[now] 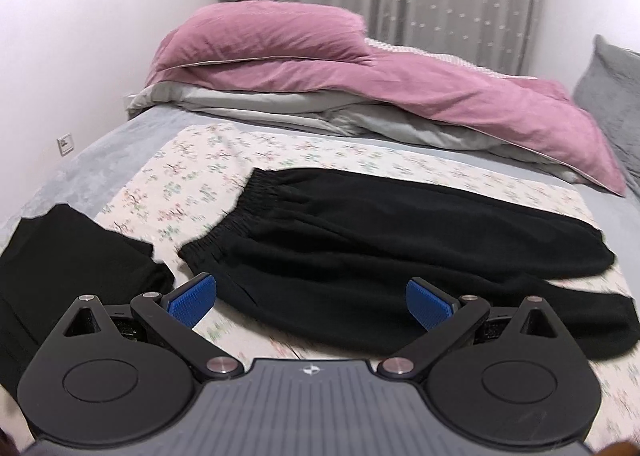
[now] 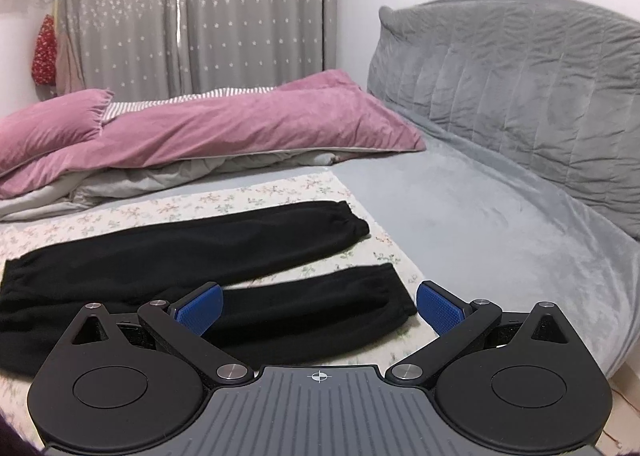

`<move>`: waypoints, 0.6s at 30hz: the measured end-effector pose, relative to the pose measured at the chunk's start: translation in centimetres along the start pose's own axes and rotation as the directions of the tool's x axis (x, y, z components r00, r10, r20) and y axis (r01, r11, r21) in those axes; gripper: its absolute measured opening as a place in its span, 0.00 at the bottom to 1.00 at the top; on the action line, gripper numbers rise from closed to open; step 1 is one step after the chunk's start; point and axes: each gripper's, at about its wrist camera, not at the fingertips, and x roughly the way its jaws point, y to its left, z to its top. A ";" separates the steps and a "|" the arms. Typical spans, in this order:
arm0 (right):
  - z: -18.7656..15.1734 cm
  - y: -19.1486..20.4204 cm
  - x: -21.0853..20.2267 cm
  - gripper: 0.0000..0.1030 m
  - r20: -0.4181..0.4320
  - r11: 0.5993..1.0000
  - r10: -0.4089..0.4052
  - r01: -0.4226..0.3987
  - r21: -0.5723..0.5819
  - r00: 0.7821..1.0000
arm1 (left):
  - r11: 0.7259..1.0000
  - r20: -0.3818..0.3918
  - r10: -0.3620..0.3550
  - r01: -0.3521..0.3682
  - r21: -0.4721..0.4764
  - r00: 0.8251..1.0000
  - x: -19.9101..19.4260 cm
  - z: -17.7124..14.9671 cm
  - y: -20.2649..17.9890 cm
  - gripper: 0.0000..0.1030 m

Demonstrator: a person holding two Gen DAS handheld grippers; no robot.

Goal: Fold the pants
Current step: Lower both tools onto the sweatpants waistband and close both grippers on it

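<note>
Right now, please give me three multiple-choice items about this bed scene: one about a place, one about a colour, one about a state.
1. Where do the pants lie?
A. on the flowered sheet
B. on the pink duvet
C. on the floor

2. What colour are the pads of the tongs?
A. red
B. blue
C. green

3. How are the right tongs?
A. shut on a leg
B. shut on nothing
C. open, holding nothing

Answers: 1 A, the pants lie flat on the flowered sheet, with the duvet behind them. 2 B, both pads show blue. 3 C, the pads stand wide apart over the near leg.
</note>
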 end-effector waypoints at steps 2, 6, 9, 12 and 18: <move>1.2 -0.7 2.2 1.00 -0.002 1.000 0.001 -0.001 0.004 1.000 | 0.999 -0.002 0.032 -0.032 -0.003 0.999 1.6 1.5 0.8 1.00; 3.3 -1.4 6.8 1.00 -0.040 1.000 -0.020 0.020 -0.016 0.999 | 0.998 -0.034 0.062 -0.062 -0.009 0.998 4.7 3.7 2.1 1.00; 4.3 -1.7 10.2 1.00 -0.075 1.000 -0.013 0.011 -0.021 0.997 | 0.997 -0.048 0.079 -0.080 -0.024 0.996 7.0 5.3 3.1 1.00; 5.3 -2.3 13.5 1.00 -0.119 0.999 0.033 -0.032 0.011 0.992 | 0.997 -0.100 0.057 -0.061 -0.045 0.993 10.4 7.5 4.1 1.00; 8.1 -3.9 22.5 0.99 -0.239 0.991 0.123 -0.105 0.089 0.963 | 0.994 -0.184 0.057 -0.073 -0.080 0.981 18.8 11.9 5.4 1.00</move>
